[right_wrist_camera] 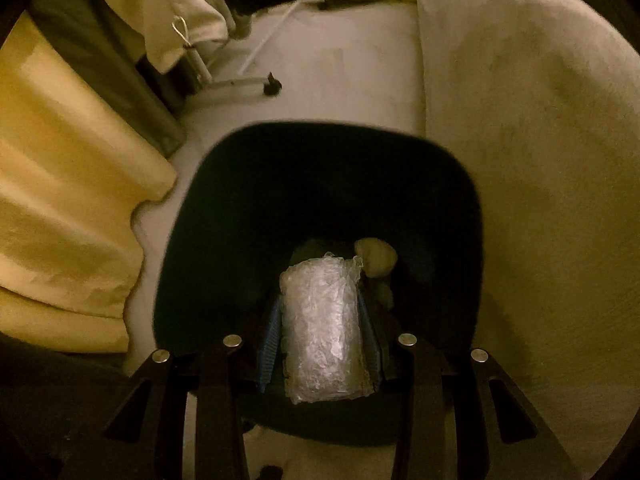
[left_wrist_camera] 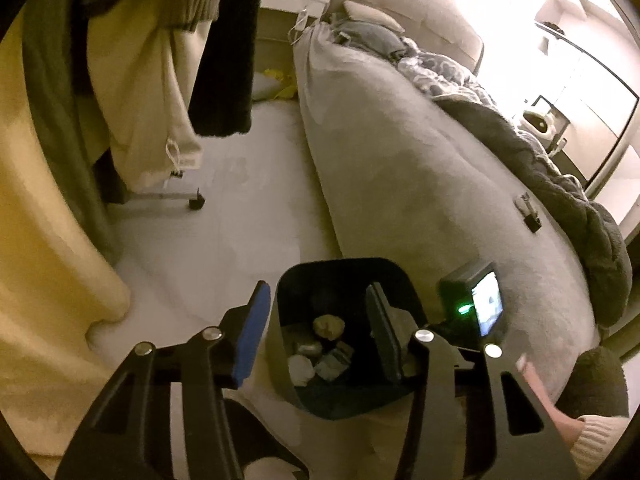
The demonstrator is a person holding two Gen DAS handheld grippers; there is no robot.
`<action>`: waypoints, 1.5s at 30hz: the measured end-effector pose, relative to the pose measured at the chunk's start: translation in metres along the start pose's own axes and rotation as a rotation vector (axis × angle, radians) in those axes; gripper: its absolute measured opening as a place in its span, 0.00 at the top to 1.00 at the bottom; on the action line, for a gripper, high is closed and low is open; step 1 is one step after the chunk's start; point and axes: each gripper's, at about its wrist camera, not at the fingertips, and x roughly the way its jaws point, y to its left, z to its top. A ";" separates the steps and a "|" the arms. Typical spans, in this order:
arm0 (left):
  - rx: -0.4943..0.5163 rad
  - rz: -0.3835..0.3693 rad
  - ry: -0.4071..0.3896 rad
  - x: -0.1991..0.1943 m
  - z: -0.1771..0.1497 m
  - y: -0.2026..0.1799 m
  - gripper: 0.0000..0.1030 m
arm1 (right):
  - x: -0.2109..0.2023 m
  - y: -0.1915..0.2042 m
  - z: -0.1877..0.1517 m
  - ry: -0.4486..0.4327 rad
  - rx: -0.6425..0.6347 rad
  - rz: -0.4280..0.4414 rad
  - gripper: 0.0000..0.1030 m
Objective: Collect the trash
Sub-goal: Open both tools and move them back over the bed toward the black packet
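Right tongs (right_wrist_camera: 320, 332) are pinching a plastic wad (right_wrist_camera: 322, 332) and pointing down into the bin (right_wrist_camera: 240, 168), lining it up for a drop onto the scraps (right_wrist_camera: 376, 256) just ahead. Left tongs (left_wrist_camera: 316, 332) are hanging spread and empty above the same bin (left_wrist_camera: 340, 268), staying clear of the mouth.

A bedroom in a home

A bed (left_wrist_camera: 420, 168) with rumpled duvet (left_wrist_camera: 560, 168) and pillows (left_wrist_camera: 368, 12); garments (left_wrist_camera: 160, 80) hanging on a wheeled clothes rack (left_wrist_camera: 168, 196); yellow curtain (left_wrist_camera: 48, 240); pale floor (left_wrist_camera: 240, 220).
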 end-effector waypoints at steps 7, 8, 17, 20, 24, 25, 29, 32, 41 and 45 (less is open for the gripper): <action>0.012 -0.025 -0.031 -0.012 0.012 -0.010 0.49 | 0.007 -0.010 -0.008 0.021 0.017 -0.043 0.38; 0.012 -0.030 -0.037 -0.014 0.013 -0.011 0.49 | 0.006 -0.012 -0.008 0.019 0.024 -0.037 0.38; 0.024 -0.012 -0.106 -0.031 0.039 -0.020 0.48 | -0.017 -0.014 0.000 -0.035 0.018 0.005 0.34; 0.016 -0.026 -0.141 -0.044 0.051 -0.024 0.46 | -0.030 -0.010 0.007 -0.065 -0.001 0.035 0.30; 0.002 -0.038 -0.167 -0.052 0.064 -0.028 0.43 | -0.055 -0.008 0.016 -0.123 -0.054 0.050 0.25; -0.004 -0.042 -0.173 -0.053 0.068 -0.030 0.43 | -0.063 -0.010 0.019 -0.142 -0.063 0.053 0.24; 0.000 -0.046 -0.171 -0.049 0.079 -0.044 0.39 | -0.089 -0.025 0.029 -0.212 -0.101 0.039 0.19; 0.031 -0.031 -0.175 -0.044 0.084 -0.061 0.34 | -0.105 -0.040 0.035 -0.253 -0.143 0.011 0.17; 0.108 -0.002 -0.168 -0.019 0.084 -0.106 0.16 | -0.151 -0.093 0.057 -0.373 -0.154 -0.015 0.11; 0.115 -0.027 -0.146 -0.006 0.085 -0.120 0.15 | -0.166 -0.120 0.068 -0.407 -0.164 -0.054 0.10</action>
